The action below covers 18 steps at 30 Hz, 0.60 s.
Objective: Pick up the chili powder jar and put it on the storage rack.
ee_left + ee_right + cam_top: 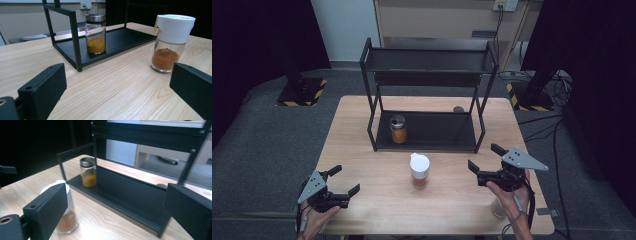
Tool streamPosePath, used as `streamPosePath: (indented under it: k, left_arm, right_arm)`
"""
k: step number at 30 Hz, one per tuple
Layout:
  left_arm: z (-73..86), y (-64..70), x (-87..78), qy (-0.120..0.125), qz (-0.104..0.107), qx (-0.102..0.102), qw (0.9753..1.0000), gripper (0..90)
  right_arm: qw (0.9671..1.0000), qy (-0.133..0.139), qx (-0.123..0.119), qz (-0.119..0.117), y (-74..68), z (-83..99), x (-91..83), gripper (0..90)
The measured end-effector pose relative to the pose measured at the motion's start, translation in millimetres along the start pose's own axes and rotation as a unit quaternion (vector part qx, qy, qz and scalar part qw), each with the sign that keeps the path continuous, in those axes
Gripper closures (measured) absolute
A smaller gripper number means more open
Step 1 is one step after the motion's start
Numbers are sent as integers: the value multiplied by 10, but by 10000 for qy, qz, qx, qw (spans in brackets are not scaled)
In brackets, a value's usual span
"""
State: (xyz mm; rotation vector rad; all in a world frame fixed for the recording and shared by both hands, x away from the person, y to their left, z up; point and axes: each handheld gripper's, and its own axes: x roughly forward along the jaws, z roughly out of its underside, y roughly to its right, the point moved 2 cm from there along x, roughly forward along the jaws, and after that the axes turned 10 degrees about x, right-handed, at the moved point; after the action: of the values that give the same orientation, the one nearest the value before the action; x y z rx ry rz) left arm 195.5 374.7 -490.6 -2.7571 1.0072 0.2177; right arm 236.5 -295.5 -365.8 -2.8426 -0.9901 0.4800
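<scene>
High view above the table (362, 150); both gripper views low, near, perhaps converging on the rack (427, 131).

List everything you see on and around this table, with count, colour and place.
Light wooden table: one, centre of the high view.
Black metal two-tier rack: one, back half of table.
Glass spice jar with silver lid and yellow powder: one, left end of rack's bottom shelf.
Glass spice jar with white cap and reddish-brown powder: one, on table before rack.
Left tool: black, open, near-left corner.
Right tool: black, open, near-right.
</scene>
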Motion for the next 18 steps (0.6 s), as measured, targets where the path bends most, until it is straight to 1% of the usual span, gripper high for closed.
streamPosePath:
  k: [8, 18]
  left_arm:
    - [-3, 1, 1, -15, 3, 11, 10000, 0]
    - [-4, 2, 5, -16, 30, 28, 10000, 0]
  right_arm:
    - [9995, -62, -66, -312, -154, -87, 234, 50]
    - [9975, -285, -152, -622, -359, -136, 553, 47]
